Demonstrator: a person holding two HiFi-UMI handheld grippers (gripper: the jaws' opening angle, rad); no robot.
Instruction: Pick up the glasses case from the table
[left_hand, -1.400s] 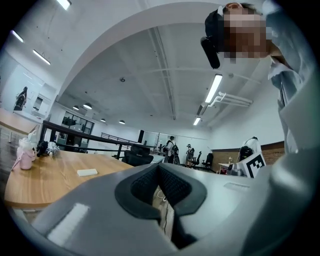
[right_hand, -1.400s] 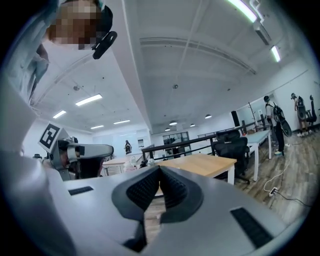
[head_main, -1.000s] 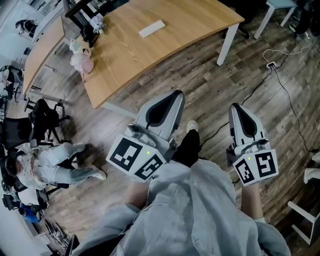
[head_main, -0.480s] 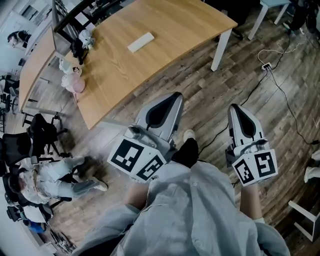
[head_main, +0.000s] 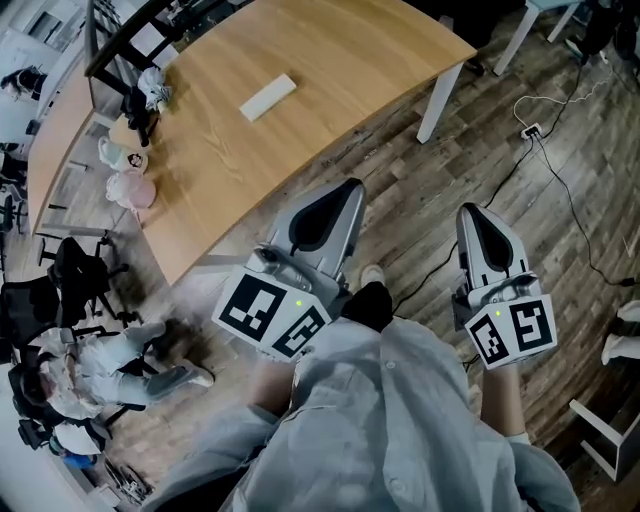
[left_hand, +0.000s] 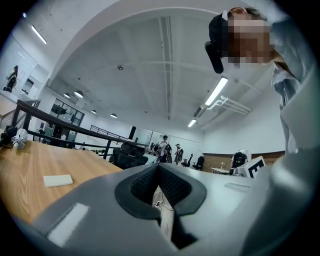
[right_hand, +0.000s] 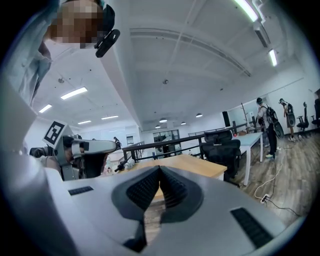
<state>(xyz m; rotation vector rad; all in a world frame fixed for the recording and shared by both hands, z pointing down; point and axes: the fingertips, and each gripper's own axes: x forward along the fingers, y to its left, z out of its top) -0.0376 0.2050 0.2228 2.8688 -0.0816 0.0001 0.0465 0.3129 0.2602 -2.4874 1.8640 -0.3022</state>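
The glasses case, a flat white oblong, lies on the wooden table in the head view. In the left gripper view the case shows far off at the left on the tabletop. My left gripper is shut and empty, held level over the floor short of the table's near edge. My right gripper is also shut and empty, out to the right over the floorboards. The left gripper and the right gripper each show closed pads with nothing between them. The table's corner appears ahead in the right gripper view.
Pink and white soft items and a black rack sit along the table's left side. A white table leg stands ahead. A cable with a plug strip runs over the floor at right. Someone sits on the floor at left, near a chair.
The table and the case have slid down and left in the head view as I walk closer. Both grippers keep their pose and stay shut.
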